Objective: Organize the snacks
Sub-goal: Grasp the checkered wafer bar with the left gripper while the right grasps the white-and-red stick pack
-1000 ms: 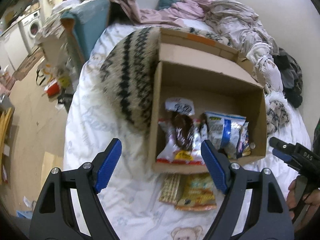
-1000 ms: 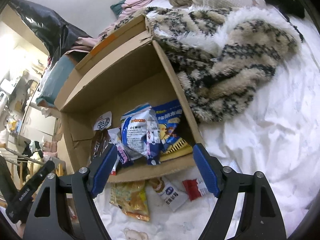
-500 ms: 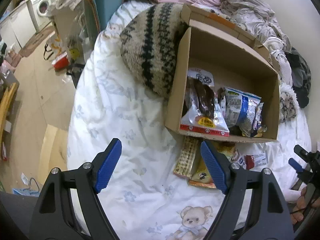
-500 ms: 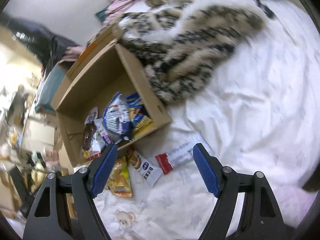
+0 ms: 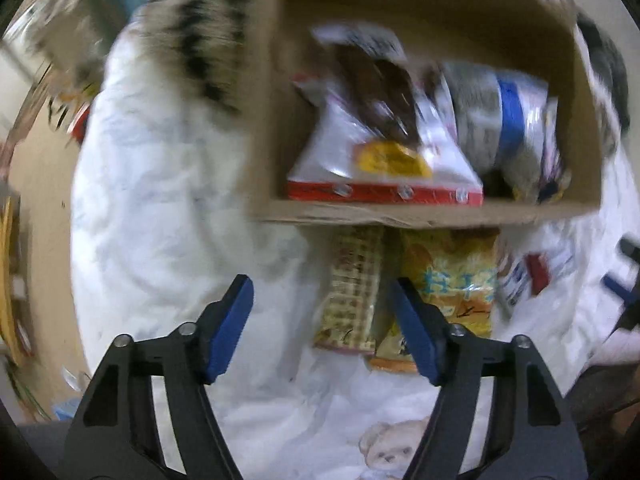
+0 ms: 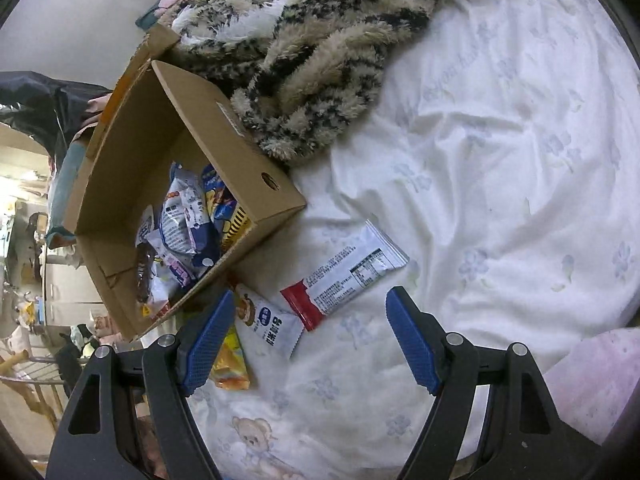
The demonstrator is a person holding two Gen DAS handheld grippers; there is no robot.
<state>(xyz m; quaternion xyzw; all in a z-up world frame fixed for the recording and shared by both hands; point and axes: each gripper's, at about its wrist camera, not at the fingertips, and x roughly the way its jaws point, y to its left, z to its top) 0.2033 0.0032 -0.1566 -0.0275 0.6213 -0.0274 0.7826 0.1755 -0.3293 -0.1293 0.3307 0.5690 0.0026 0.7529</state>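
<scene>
Left wrist view, blurred: the left tongs are released, their jaws having just been closing, with bare bed sheet between them; a tan striped snack packet lies just inside the right pad, a yellow snack bag beyond it. Both touch the cardboard box of snacks. In the right wrist view, the right tongs gape, released, above a white snack pouch and a red-ended bar wrapper beside the box's near corner.
</scene>
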